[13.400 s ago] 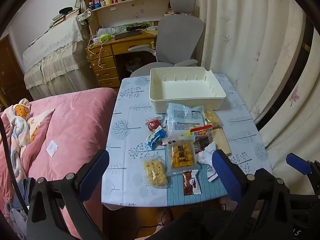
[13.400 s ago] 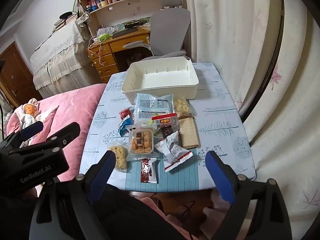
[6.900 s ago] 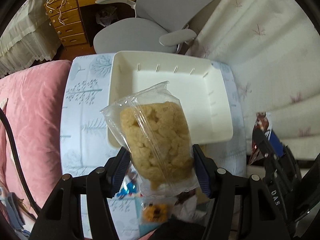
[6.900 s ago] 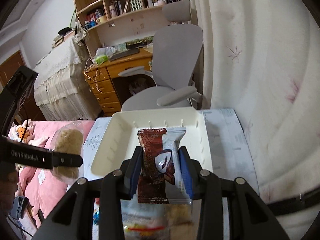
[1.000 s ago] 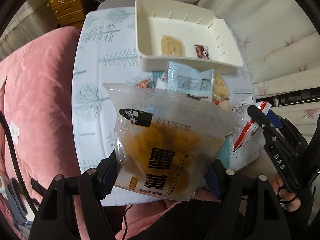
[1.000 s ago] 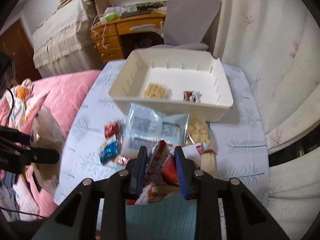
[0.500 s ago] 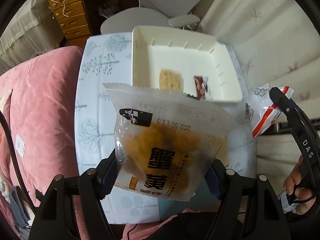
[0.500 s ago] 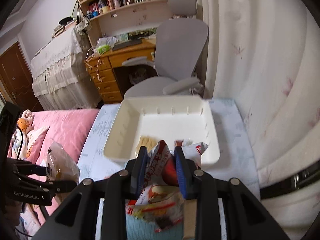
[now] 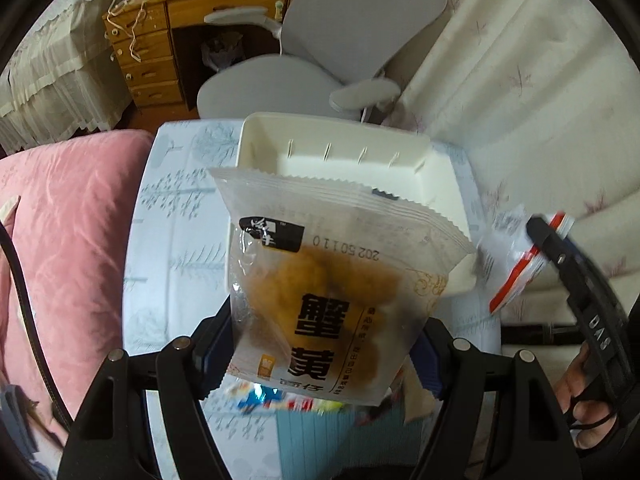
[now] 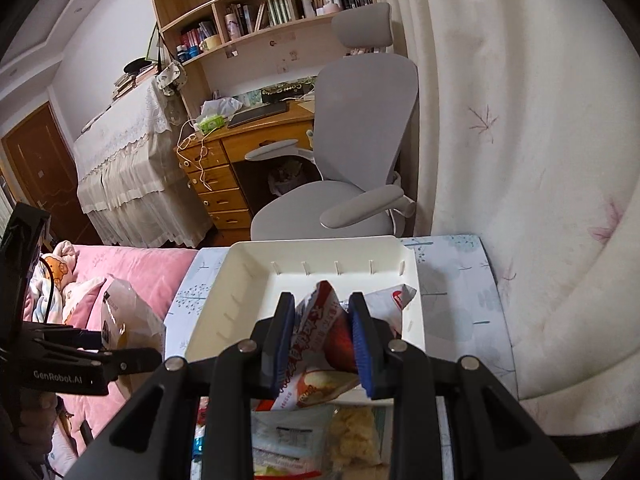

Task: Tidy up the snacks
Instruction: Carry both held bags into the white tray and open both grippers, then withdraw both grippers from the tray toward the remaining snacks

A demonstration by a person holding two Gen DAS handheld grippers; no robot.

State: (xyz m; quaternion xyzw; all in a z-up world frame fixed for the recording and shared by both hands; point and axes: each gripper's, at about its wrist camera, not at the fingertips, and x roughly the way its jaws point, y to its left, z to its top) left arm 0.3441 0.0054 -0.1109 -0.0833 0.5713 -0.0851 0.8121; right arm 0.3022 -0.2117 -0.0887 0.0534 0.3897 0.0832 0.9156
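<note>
Cream plastic, the bin (image 10: 240, 276) sits at the far end of the tabletop (image 9: 176, 240), its open top facing up so packets can be dropped in from above; the left gripper (image 9: 320, 344) has its fingers closed on the lower edge of a translucent packet of golden snacks (image 9: 332, 280), holding it upright and short of the bin's near left corner, seemingly ready to carry it over the rim; the right gripper (image 10: 322, 344) has its fingers pressed together on a red-and-white snack packet (image 10: 320, 336), crumpling it slightly, and holds it above the bin's near right part, probably so that a release lands it inside; more packets (image 10: 296, 440) lie loose on the tabletop just in front of the bin, awaiting their turn; both loads look light and floppy, so a pinch near one edge seems enough.
</note>
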